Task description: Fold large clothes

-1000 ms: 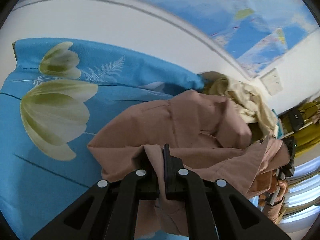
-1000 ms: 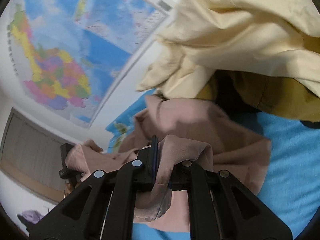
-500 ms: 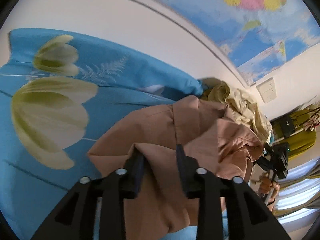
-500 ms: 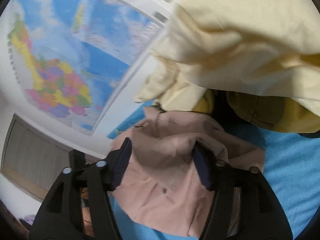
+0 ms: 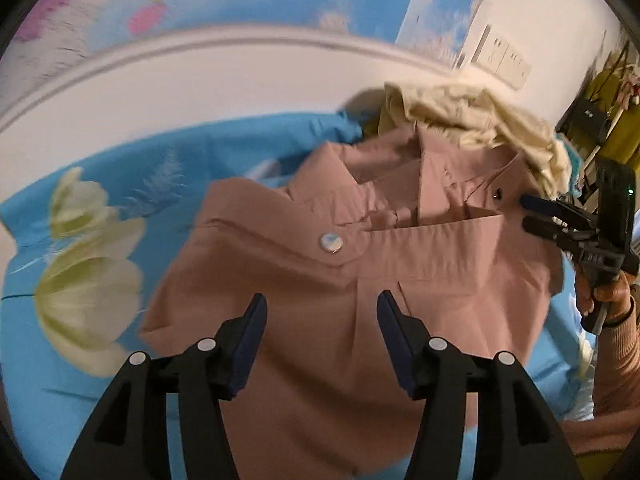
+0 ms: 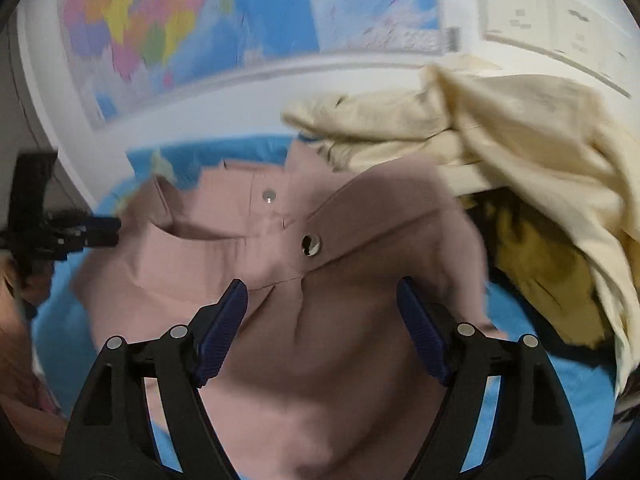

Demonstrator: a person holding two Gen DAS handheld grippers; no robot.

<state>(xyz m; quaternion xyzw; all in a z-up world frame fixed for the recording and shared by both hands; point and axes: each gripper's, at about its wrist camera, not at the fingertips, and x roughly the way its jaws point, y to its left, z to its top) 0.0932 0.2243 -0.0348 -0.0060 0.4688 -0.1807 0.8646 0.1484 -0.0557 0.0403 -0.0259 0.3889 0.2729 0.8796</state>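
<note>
A dusty-pink garment with snap buttons [image 5: 360,280] lies folded on the blue flowered sheet [image 5: 100,208]. My left gripper [image 5: 320,312] is open and empty just above its near part. My right gripper [image 6: 322,300] is also open and empty over the same pink garment [image 6: 320,360]. The right gripper also shows at the right edge of the left wrist view [image 5: 540,216], and the left gripper at the left edge of the right wrist view [image 6: 100,232].
A cream garment [image 6: 500,152] and a mustard one [image 6: 540,264] are piled at the pink garment's far right side. A white wall with a world map [image 5: 240,0] and wall sockets [image 5: 504,60] stands behind the bed.
Both grippers were shut on the pink cloth one second ago. They have opened, let it go, and the garment now lies flat on the sheet.
</note>
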